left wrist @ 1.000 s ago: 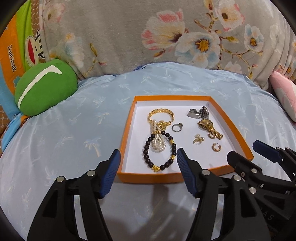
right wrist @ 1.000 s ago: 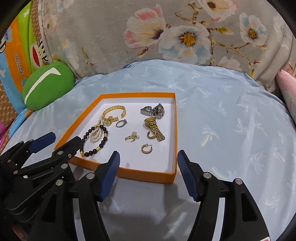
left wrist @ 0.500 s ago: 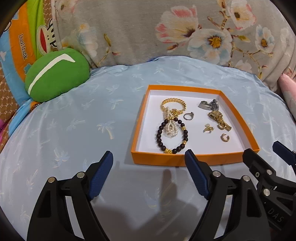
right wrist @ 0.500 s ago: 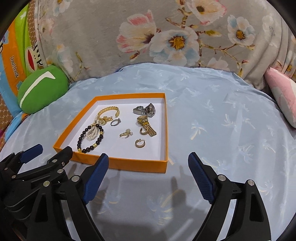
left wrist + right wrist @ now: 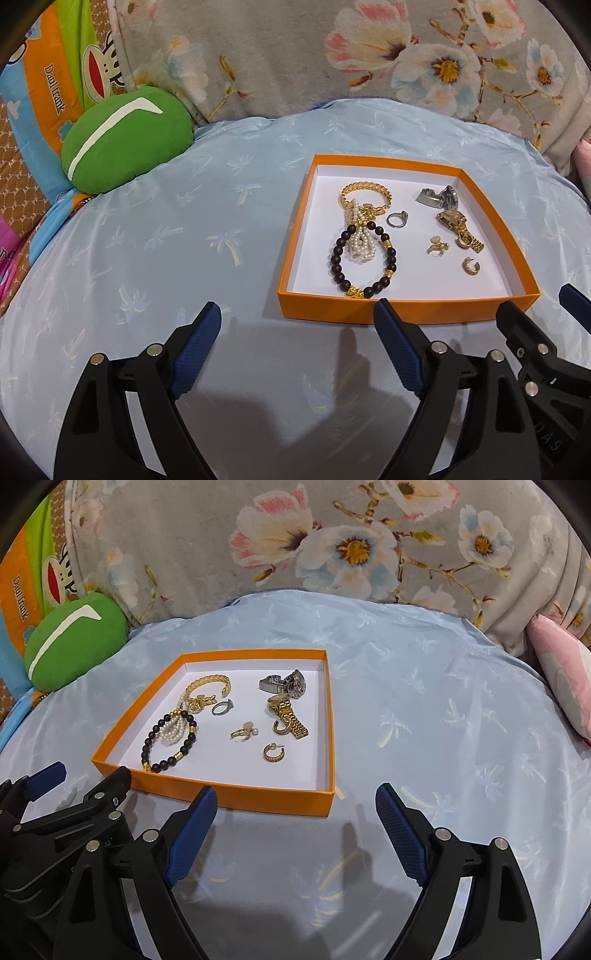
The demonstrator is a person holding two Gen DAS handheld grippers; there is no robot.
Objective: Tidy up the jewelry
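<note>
Covering bed, blue palm-print sheet [image 5: 184, 236], floral blanket [image 5: 280, 51]

L cam: box [image 5: 402, 310] right | R cam: left | both near, angled down

Green cushion [image 5: 122, 142] beside floral blanket [image 5: 332, 55] on blue sheet [image 5: 166, 240].

- An orange tray [image 5: 402, 314], shallow with a white floor, lay flat on the pale blue cloth.
- A black bead bracelet [image 5: 364, 260] with gold spacers lay at its near left, overlapping a pearl strand [image 5: 360, 243].
- A gold chain bracelet [image 5: 365, 192] lay behind them.
- A silver ring [image 5: 397, 219], two watches and small gold earrings lay to the right.
</note>
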